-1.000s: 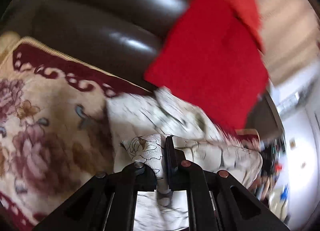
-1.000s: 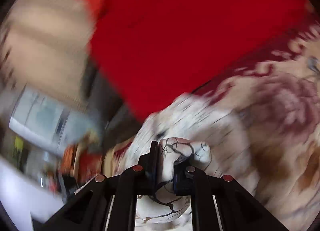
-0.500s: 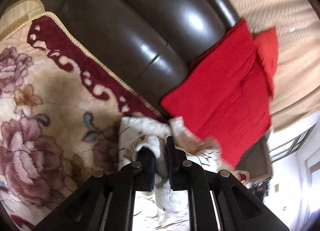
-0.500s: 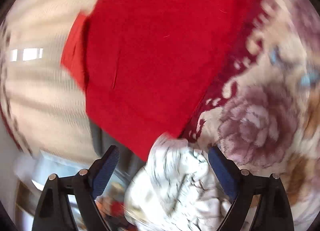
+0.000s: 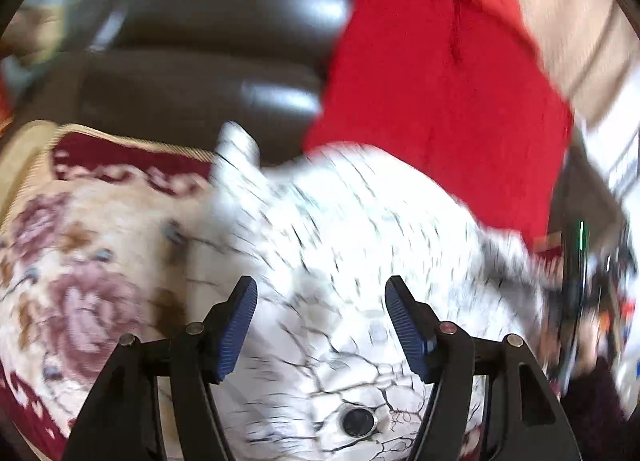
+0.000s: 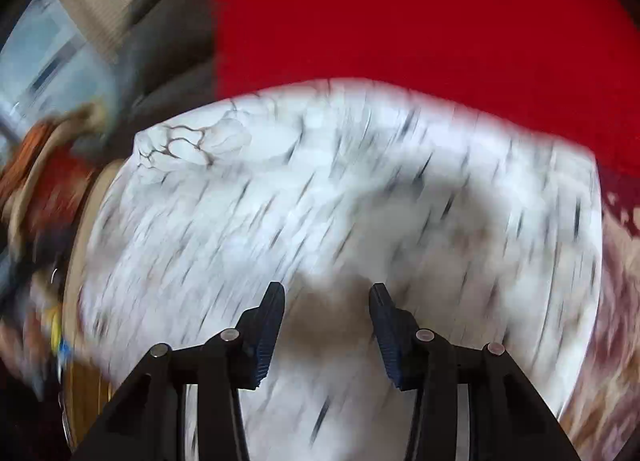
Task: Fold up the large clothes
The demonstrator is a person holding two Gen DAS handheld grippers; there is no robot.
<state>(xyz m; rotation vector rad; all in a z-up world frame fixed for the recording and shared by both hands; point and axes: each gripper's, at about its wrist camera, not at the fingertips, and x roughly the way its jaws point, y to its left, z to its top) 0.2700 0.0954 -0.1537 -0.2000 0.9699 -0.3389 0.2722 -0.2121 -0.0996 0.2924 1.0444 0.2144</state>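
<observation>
A white garment with a dark crackle print (image 5: 360, 245) lies bunched on the floral sofa cover, blurred by motion; a dark button shows near the bottom. My left gripper (image 5: 320, 321) is open just above it, with nothing between its blue pads. In the right wrist view the same garment (image 6: 320, 201) fills the middle. My right gripper (image 6: 326, 325) is open over it and holds nothing.
A floral cream and maroon cover (image 5: 88, 261) lies on the seat of a dark brown leather sofa (image 5: 208, 61). A red cushion (image 5: 440, 93) leans on the backrest behind the garment, and fills the top of the right wrist view (image 6: 400, 13). Room clutter shows at the far right (image 5: 600, 301).
My left gripper, shut on the garment half a second ago, has opened and let it go. My right gripper opened half a second earlier and stays open. The garment has dropped onto the seat.
</observation>
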